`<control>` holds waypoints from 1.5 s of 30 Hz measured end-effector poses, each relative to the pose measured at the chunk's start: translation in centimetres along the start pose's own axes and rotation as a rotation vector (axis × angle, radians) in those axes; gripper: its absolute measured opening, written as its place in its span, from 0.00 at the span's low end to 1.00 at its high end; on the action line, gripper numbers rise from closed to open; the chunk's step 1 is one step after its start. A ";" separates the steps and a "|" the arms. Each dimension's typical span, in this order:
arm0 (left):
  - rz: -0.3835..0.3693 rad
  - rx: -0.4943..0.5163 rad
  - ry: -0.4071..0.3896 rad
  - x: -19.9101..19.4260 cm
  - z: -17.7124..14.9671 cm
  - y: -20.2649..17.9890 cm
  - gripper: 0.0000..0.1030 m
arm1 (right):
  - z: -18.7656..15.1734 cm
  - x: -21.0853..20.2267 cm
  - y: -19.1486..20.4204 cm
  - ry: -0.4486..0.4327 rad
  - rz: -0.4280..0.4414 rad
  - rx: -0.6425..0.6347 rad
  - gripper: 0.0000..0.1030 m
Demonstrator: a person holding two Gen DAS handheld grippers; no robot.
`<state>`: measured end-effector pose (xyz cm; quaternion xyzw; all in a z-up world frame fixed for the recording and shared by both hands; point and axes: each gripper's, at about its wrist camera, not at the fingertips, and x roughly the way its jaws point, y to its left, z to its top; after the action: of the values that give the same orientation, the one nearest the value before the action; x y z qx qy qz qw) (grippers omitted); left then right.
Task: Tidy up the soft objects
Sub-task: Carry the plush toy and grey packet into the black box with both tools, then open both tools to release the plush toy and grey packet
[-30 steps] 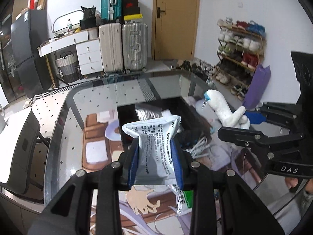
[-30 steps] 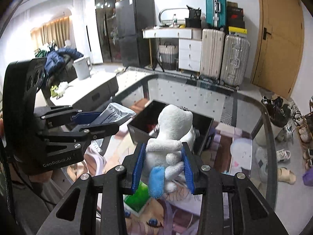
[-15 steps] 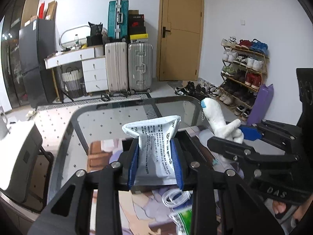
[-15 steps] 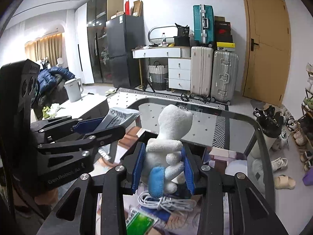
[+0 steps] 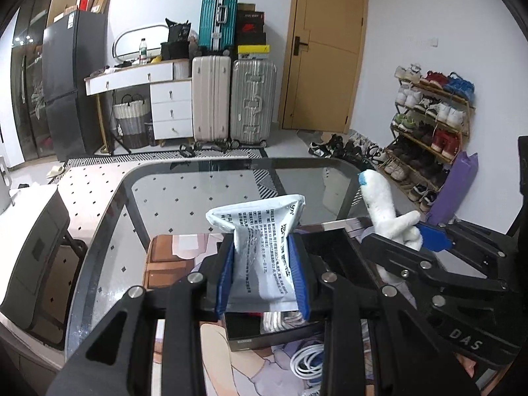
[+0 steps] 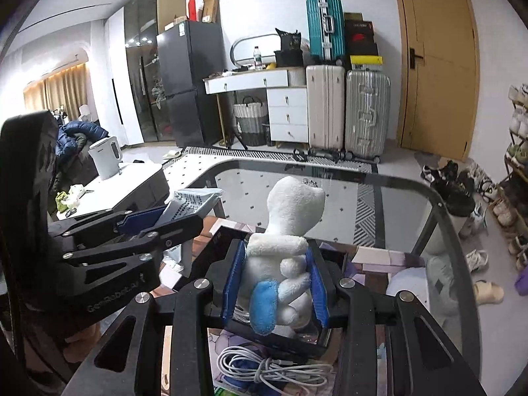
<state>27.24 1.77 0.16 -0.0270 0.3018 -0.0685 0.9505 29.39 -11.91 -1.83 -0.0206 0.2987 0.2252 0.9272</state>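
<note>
Two soft items held aloft at once, one per hand, both just above the black box (image 6: 227, 231) on the glass table (image 5: 184, 194), apparently so that both can go in together.

Left gripper (image 5: 262, 277): clamped fully onto a white printed pouch (image 5: 264, 241), blue pads pinching its lower half so the top flares out above the jaws. Gripped low and upright, likely to keep the limp packet from folding over. Positioned over the near-left part of the box, not touching it.

Right gripper (image 6: 275, 283): closed partway on a white plush toy (image 6: 283, 247), pads squeezing its body from both sides, head upright above the jaws, blue limb hanging down in front. Wider jaw setting suited to the fatter, springy body. Poised directly over the box opening, clear of the rim.

On the table just in front of the box: a coiled white cable (image 6: 270, 366), lying on an illustrated mat (image 5: 178, 250). Not soft goods in the same sense; probably left out deliberately.

Box contents mostly hidden by the grippers; fullness impossible to judge. Next step, by the look of it: lowering and releasing into the box, with care that the plush does not spring back out.
</note>
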 end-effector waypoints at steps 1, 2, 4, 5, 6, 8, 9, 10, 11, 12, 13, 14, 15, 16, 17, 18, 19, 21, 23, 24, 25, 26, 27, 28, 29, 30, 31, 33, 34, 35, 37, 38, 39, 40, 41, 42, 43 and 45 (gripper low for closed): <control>0.004 0.005 0.009 0.5 0.0 0.0 0.30 | -0.1 0.4 -0.1 0.009 0.004 0.005 0.36; 0.006 0.005 0.029 1.3 -0.2 0.3 0.30 | -0.3 1.1 -0.2 0.030 0.012 0.010 0.36; 0.006 -0.005 0.069 2.5 -0.6 0.7 0.30 | -0.8 2.2 -0.4 0.066 0.022 0.019 0.36; 0.003 -0.009 0.087 3.0 -0.9 0.8 0.30 | -1.2 2.8 -0.5 0.086 0.024 0.021 0.36; -0.004 -0.018 0.108 3.5 -1.2 0.9 0.30 | -1.6 3.3 -0.5 0.100 0.023 0.019 0.36; -0.014 -0.032 0.138 4.0 -1.6 1.0 0.30 | -2.2 4.2 -0.5 0.124 0.014 0.012 0.36; -0.021 -0.039 0.146 4.2 -1.7 0.8 0.30 | -2.4 4.7 -0.6 0.136 0.014 0.011 0.36; -0.024 -0.043 0.152 4.3 -1.8 0.8 0.30 | -2.5 5.0 -0.6 0.142 0.015 0.012 0.36; -0.026 -0.044 0.157 4.3 -1.9 0.7 0.30 | -2.7 5.3 -0.8 0.149 0.017 0.020 0.36; -0.037 -0.048 0.163 4.4 -2.0 0.4 0.30 | -2.8 5.6 -1.0 0.156 0.018 0.023 0.36; -0.047 -0.051 0.168 4.4 -2.1 0.3 0.30 | -2.9 5.8 -1.0 0.161 0.017 0.022 0.36; -0.051 -0.049 0.168 4.5 -2.1 0.4 0.30 | -3.1 5.9 -1.1 0.163 0.016 0.022 0.36; -0.046 -0.038 0.167 4.4 -2.3 0.3 0.30 | -3.1 6.0 -1.1 0.165 0.017 0.024 0.36; -0.042 -0.029 0.165 4.4 -2.3 0.0 0.30 | -3.2 6.1 -1.2 0.166 0.022 0.029 0.36; -0.039 -0.023 0.163 4.4 -2.3 -0.1 0.30 | -3.3 6.1 -1.2 0.167 0.025 0.032 0.36; -0.036 -0.021 0.166 4.5 -2.2 -0.3 0.30 | -3.3 6.1 -1.2 0.170 0.027 0.033 0.36; -0.039 -0.022 0.171 4.5 -2.3 -0.4 0.30 | -3.4 6.2 -1.2 0.173 0.026 0.033 0.36; -0.037 -0.027 0.177 4.7 -2.4 -0.2 0.30 | -3.5 6.4 -1.2 0.180 0.019 0.033 0.36; -0.035 -0.025 0.182 4.9 -2.4 -0.1 0.31 | -3.6 6.6 -1.1 0.190 0.018 0.039 0.37; -0.030 -0.024 0.185 4.9 -2.4 -0.1 0.31 | -3.7 6.7 -1.2 0.194 0.016 0.043 0.39; -0.026 -0.023 0.187 5.0 -2.4 -0.1 0.32 | -3.8 6.7 -1.3 0.196 0.012 0.046 0.42; -0.016 -0.021 0.186 5.0 -2.4 -0.1 0.35 | -3.8 6.7 -1.4 0.198 0.006 0.052 0.44; 0.002 -0.019 0.181 4.9 -2.4 -0.1 0.38 | -3.8 6.6 -1.6 0.198 0.001 0.062 0.49; 0.015 -0.016 0.174 4.8 -2.4 0.0 0.45 | -3.9 6.5 -1.8 0.195 -0.001 0.072 0.52; 0.026 -0.015 0.169 4.7 -2.3 0.0 0.54 | -4.0 6.3 -2.2 0.194 0.002 0.084 0.55; 0.028 -0.017 0.164 4.6 -2.3 0.2 0.56 | -4.0 6.2 -2.4 0.194 0.006 0.091 0.57; 0.017 -0.021 0.163 4.4 -2.3 0.3 0.57 | -4.0 6.0 -2.6 0.192 0.005 0.094 0.58; 0.002 -0.024 0.165 4.2 -2.2 0.5 0.57 | -4.1 5.5 -2.9 0.192 -0.002 0.089 0.58; 0.001 -0.019 0.163 3.9 -2.2 0.4 0.58 | -4.1 5.2 -2.9 0.190 -0.001 0.084 0.58; 0.004 -0.012 0.162 3.7 -2.2 0.3 0.60 | -4.1 4.8 -2.9 0.190 0.002 0.081 0.58; 0.014 -0.006 0.163 2.9 -2.2 0.2 0.64 | -4.3 4.0 -3.0 0.187 0.008 0.083 0.58; 0.018 -0.009 0.166 2.4 -2.2 0.1 0.68 | -4.4 3.4 -3.1 0.187 0.007 0.088 0.58; 0.017 -0.018 0.168 1.7 -2.3 0.1 0.70 | -4.5 2.8 -3.1 0.187 0.004 0.090 0.59; 0.008 -0.023 0.166 1.0 -2.5 0.1 0.75 | -4.7 2.2 -3.2 0.191 0.001 0.090 0.63; -0.002 -0.021 0.163 0.4 -2.7 -0.1 0.78 | -4.9 1.7 -3.3 0.194 0.001 0.089 0.65; -0.014 -0.009 0.162 -0.3 -3.1 -0.4 0.79 | -5.2 1.2 -3.3 0.199 0.000 0.087 0.68; -0.018 0.001 0.167 -0.7 -3.4 -0.7 0.80 | -5.7 0.6 -3.3 0.207 -0.001 0.080 0.69; -0.015 0.014 0.190 -1.5 -4.5 -1.5 0.80 | -6.6 -0.1 -3.0 0.223 0.004 0.062 0.69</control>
<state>23.27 0.50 -2.55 -0.0159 0.3897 -0.0801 0.9173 27.04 -15.74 -7.48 -0.0160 0.4069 0.2140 0.8879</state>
